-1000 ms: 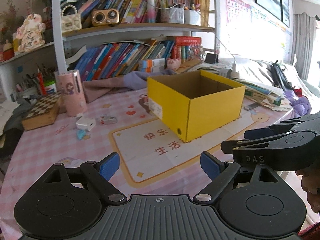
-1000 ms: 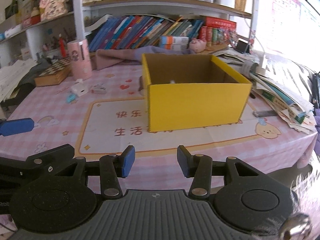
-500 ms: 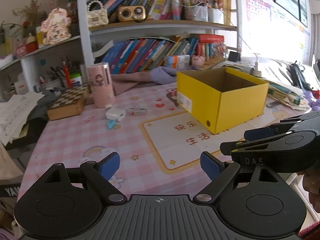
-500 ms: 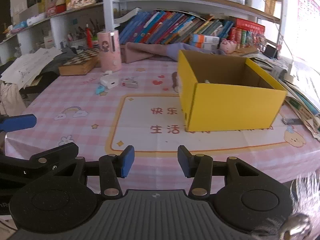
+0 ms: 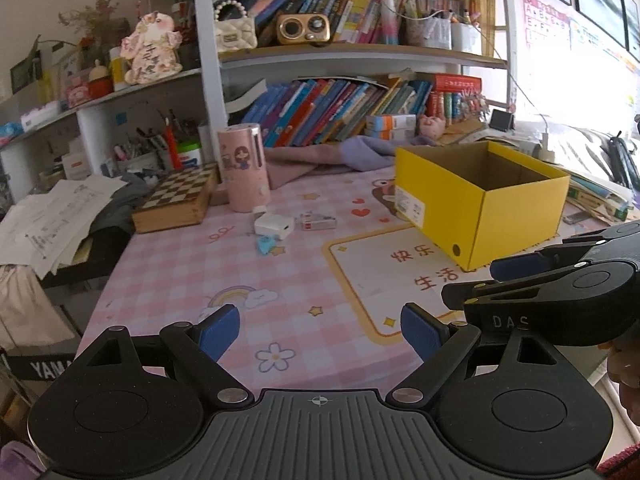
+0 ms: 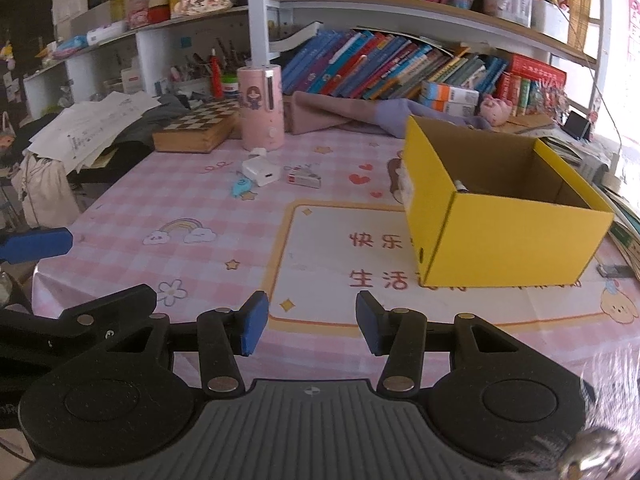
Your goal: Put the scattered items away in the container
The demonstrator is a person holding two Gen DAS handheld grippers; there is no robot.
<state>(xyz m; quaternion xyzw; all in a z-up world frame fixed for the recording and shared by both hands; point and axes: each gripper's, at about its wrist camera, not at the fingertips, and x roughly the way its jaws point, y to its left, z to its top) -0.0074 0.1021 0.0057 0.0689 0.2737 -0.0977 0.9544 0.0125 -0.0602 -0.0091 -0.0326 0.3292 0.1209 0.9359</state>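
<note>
Both grippers hang over the near edge of the pink checked surface (image 5: 168, 264), and neither carries anything. The left gripper (image 5: 320, 330) has its blue-padded fingers spread wide on empty air; the right gripper (image 6: 308, 326) has its fingers parted more narrowly, also on nothing.

The scattered items lie together toward the far left of the surface: a small white plastic charger block (image 5: 273, 225), a flat white-and-red packet (image 5: 319, 222) just beside it, and a little light-blue fish-shaped trinket (image 5: 265, 244) nearer us. The open yellow cardboard box (image 6: 516, 236) stands well apart at the right, with something small, possibly a cap, at its inner corner.

The risks, as I judge them: the tall pink cylindrical holder (image 6: 261, 108) stands close behind the charger, so a long reach could topple it. The flat packet may skid away from closing fingers. The two grippers ride side by side and could clash.
</note>
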